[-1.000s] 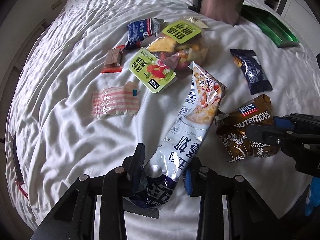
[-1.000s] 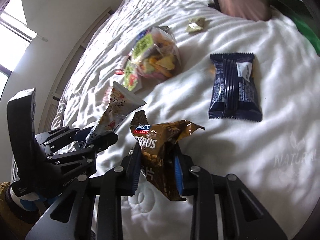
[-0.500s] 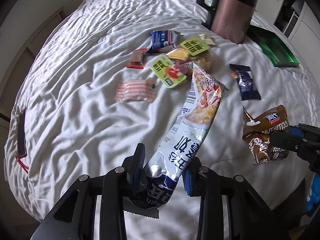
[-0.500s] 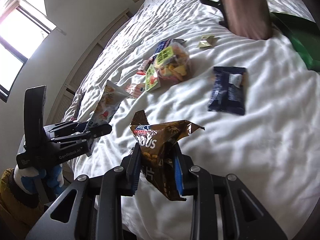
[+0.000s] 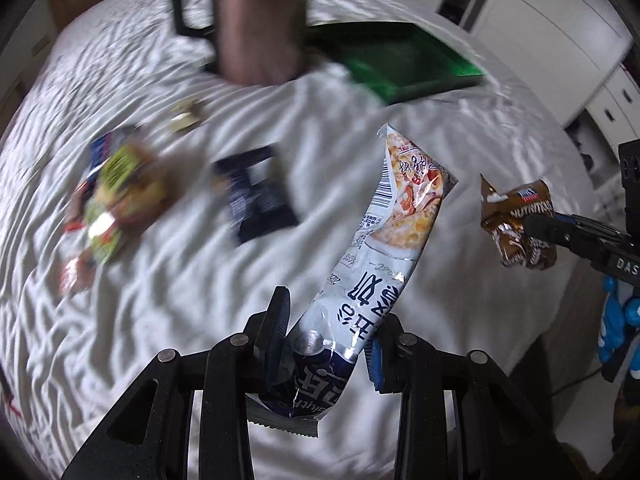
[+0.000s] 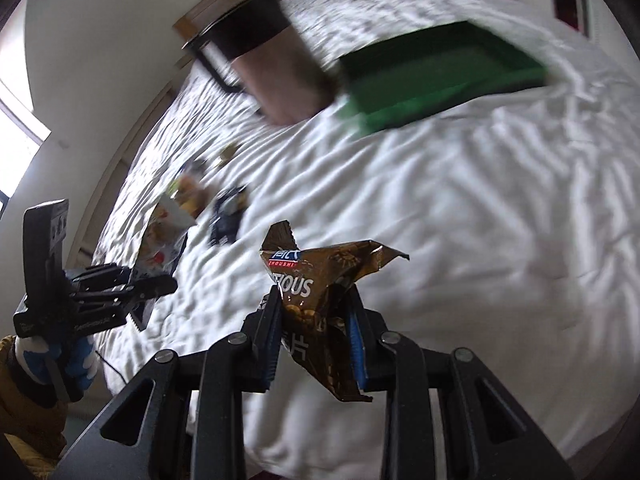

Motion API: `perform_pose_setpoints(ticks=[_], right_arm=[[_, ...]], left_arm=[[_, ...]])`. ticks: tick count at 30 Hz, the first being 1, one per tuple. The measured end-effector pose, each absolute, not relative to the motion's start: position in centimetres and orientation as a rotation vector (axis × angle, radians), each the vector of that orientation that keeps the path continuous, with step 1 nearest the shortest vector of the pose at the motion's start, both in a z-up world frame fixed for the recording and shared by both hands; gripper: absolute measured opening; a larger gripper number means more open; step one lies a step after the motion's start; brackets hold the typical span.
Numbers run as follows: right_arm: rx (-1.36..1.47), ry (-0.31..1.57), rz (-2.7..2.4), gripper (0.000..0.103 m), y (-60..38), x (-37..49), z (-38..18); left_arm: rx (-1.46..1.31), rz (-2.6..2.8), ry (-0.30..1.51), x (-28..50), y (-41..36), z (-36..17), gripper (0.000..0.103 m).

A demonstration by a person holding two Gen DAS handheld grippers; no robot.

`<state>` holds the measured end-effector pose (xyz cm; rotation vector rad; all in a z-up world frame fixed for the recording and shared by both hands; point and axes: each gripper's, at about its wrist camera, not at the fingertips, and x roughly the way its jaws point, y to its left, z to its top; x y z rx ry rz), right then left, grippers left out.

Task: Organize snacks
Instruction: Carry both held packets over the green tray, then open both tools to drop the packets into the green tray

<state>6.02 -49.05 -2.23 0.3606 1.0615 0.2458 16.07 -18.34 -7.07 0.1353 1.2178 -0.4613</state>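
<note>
My left gripper is shut on the bottom end of a long white-and-blue snack bag and holds it up in the air over the white bed. My right gripper is shut on a crumpled brown snack pack, also lifted; the pack shows at the right in the left wrist view. A green tray lies at the far side of the bed, also seen in the right wrist view. A dark blue packet and a blurred cluster of snacks lie on the sheet.
A tall brown-and-black cylindrical container with a black handle stands beside the tray. A small gold wrapper lies near it. White cabinets stand beyond the bed's right edge. The left gripper shows at the left of the right wrist view.
Both grippers have lifted higher and swung right toward the green tray, each keeping its snack. The snack cluster has slid to the left of view; the frames are motion-blurred.
</note>
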Motion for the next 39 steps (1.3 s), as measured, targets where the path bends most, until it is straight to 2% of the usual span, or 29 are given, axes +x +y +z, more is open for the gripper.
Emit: perform_pose_setpoints(ticks=[6, 13, 17, 24, 30, 38, 39], right_arm=[[0.371, 0.939, 0.106, 0.000, -56.2, 9.6, 1.6], [0.384, 0.834, 0.004, 0.000, -61.5, 18.4, 3.9], [0.365, 0.827, -0.067, 0.000, -63.3, 24.1, 2.8], [0.378, 0.907, -0.122, 0.000, -66.1, 31.2, -3.0], [0.440, 0.956, -0.145, 0.000, -67.9, 33.0, -7.5], [0.473, 0.966, -0.150, 0.000, -68.5, 33.8, -8.6], [0.475, 0.968, -0.152, 0.014, -68.5, 33.9, -8.5]], left_arm=[[0.106, -0.536, 1.146, 21.9, -27.2, -3.9, 0.030], [0.069, -0.486, 1.094, 30.8, -34.1, -1.8, 0.030], [0.047, -0.458, 1.106, 35.2, -36.8, -3.5, 0.030], [0.089, -0.394, 1.144, 39.6, -39.9, -9.3, 0.030], [0.129, -0.380, 1.174, 40.8, -40.9, -12.9, 0.027], [0.155, -0.370, 1.173, 41.5, -41.3, -14.6, 0.028], [0.156, -0.368, 1.167, 41.4, -41.2, -14.4, 0.030]])
